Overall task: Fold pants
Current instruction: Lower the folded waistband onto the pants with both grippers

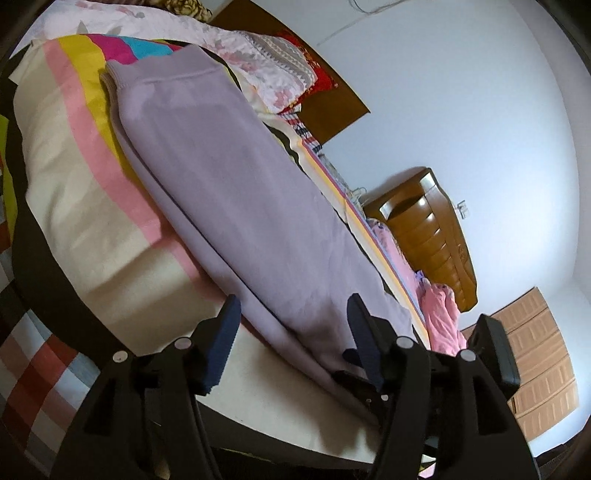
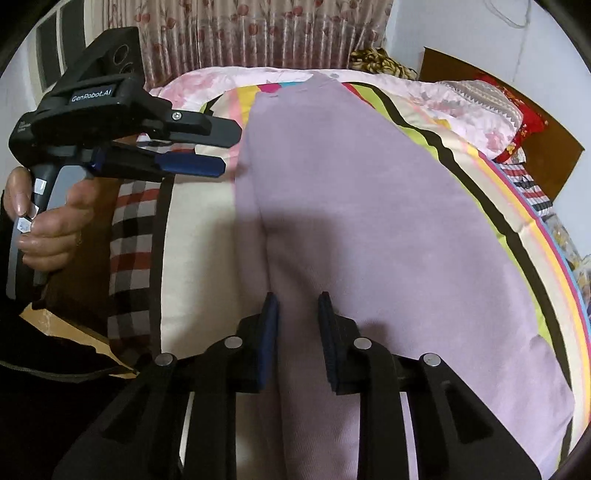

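Observation:
Lilac pants lie flat, folded lengthwise, on the striped bedspread; they fill the middle of the right wrist view. My left gripper is open, its fingers straddling the pants' near edge just above the cloth. In the right wrist view the left gripper hovers at the pants' left edge, held by a hand. My right gripper is partly open low over the pants, with a fold of cloth between its pads; I cannot tell if they pinch it.
Pink floral quilt and pillows lie at the bed's far end. A checked blanket hangs at the left side. A wooden dresser, headboard and curtain surround the bed.

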Available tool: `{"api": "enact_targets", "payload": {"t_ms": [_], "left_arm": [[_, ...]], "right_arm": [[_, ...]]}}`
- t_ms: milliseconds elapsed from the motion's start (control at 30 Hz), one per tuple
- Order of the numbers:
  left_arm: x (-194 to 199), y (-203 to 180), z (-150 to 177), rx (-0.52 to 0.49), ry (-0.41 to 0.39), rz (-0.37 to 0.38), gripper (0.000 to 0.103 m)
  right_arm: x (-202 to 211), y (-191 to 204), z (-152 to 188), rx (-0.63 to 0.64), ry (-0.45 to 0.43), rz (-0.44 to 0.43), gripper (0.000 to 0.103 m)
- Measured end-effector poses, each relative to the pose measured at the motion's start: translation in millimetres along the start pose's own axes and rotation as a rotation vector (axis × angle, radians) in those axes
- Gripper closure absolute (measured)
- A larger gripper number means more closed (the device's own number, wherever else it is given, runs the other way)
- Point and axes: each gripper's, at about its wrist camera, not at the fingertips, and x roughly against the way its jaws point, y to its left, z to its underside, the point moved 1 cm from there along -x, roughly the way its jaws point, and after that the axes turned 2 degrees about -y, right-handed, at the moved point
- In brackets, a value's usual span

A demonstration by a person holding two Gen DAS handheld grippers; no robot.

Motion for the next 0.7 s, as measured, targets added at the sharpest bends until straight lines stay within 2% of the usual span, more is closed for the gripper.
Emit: {"api": "enact_targets", "payload": {"t_ms": [133,267,300,333,400,533,700], "left_arm": [[-6,-5,2,-0.009,0.013,0.000,0.036],[-14,-12,2,-0.015,0.033,0.017,0.033],[-16,-15,3,-0.015,0.039,0.022,0.033],[-15,-16,5,-0.016,0.043,0.026,0.033],[-13,-22,7,-0.021,0.049,0.038,0.033],[-19,-35,15,-0.049,0.082,0.084,0.033],[-36,-22,9,0.041,0.096,0.119,0.033]], "right_arm": [[-2,22,2,0.127,0.015,0.099,0.079],[0,23,6,0.144,-0.013,0.112,0.080],[0,20,7,0.121,-0.017,0.094,0.088],[0,18,6,0.112,-0.018,0.078,0.101],[5,10,5,0.064,-0.045,0.057,0.101],[26,-16,0,-0.115,-0.115,-0.078,0.101],[39,-25,-2,-0.141,-0.150,-0.127,0.101]]}}
